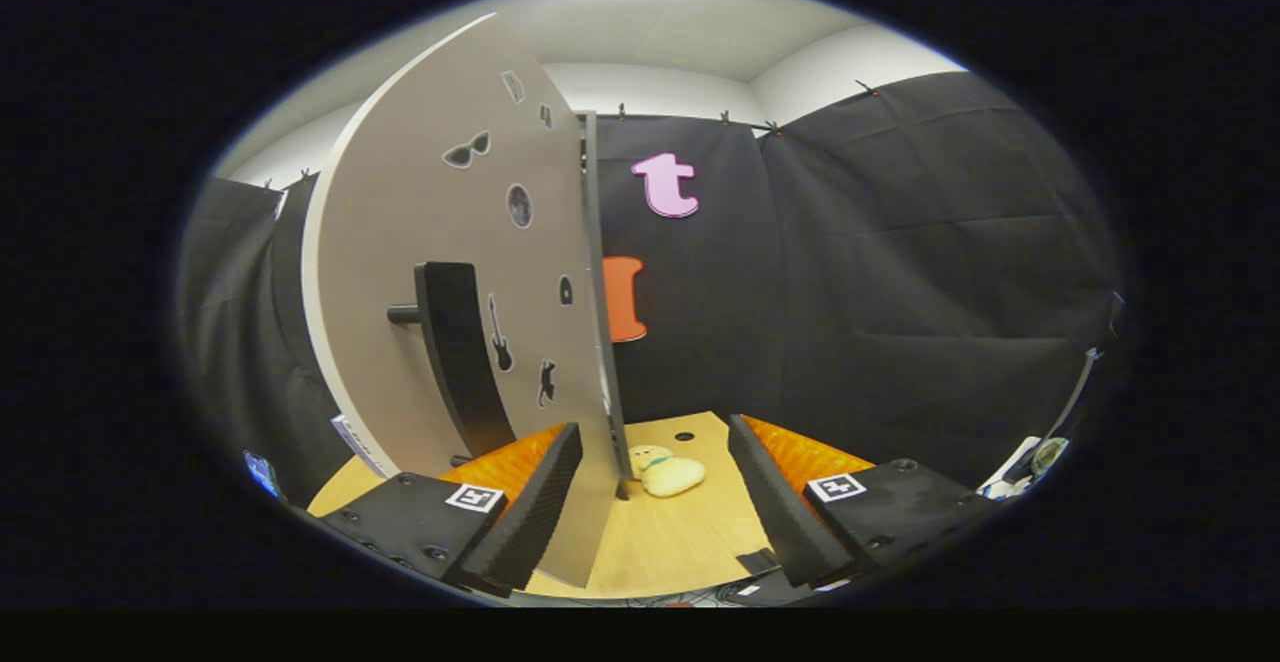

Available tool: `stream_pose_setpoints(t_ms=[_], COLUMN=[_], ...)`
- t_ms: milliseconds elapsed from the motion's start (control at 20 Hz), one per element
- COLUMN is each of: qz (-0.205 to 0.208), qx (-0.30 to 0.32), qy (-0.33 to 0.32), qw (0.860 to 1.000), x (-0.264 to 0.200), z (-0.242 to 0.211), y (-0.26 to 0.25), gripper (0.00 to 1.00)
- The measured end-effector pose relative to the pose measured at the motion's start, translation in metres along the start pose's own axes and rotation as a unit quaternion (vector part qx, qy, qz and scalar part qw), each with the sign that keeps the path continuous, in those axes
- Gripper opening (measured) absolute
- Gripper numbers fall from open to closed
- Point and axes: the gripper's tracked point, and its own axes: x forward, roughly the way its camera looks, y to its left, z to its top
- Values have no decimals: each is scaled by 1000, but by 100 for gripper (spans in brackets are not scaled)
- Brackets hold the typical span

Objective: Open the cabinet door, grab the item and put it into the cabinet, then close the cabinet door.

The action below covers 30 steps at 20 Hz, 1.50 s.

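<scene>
— Why is the cabinet door (pixel 440 242) standing edge-on to you like that?

— It is swung out wide, I judge so that the way into the cabinet stays clear. Its free edge runs down between my fingers, close by the left one, and its dark bar handle (pixel 455 352) faces left with the stickers around it.

— And the worktop (pixel 670 532)?

— It stretches ahead of me, pale wood, running back to the black cloth wall. I hold low over it because the thing I want lies on it.

— Is your tool (pixel 655 502) holding anything?

— No. Its fingers are spread wide apart and grip nothing; the door edge passes between them, but I cannot tell whether the left finger touches it.

— Where is the item?

— The small cream soft toy (pixel 668 472) lies on the worktop just ahead of my fingers, right beside the foot of the door. I reckon the grab comes next, and the door's edge so near could foul my left finger.
</scene>
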Motion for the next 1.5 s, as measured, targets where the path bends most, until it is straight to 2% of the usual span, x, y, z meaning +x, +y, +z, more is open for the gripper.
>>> stream_pose_setpoints(t_ms=[550,1100,1350,1500], qz=[104,178,209,213], qx=[18,-16,-32,-37], qy=[10,24,21,19], qw=[994,984,977,976], x=[28,17,37,45], z=[-10,-5,-7,-5], y=[123,155,200,213], gripper=[96,96,96,96])
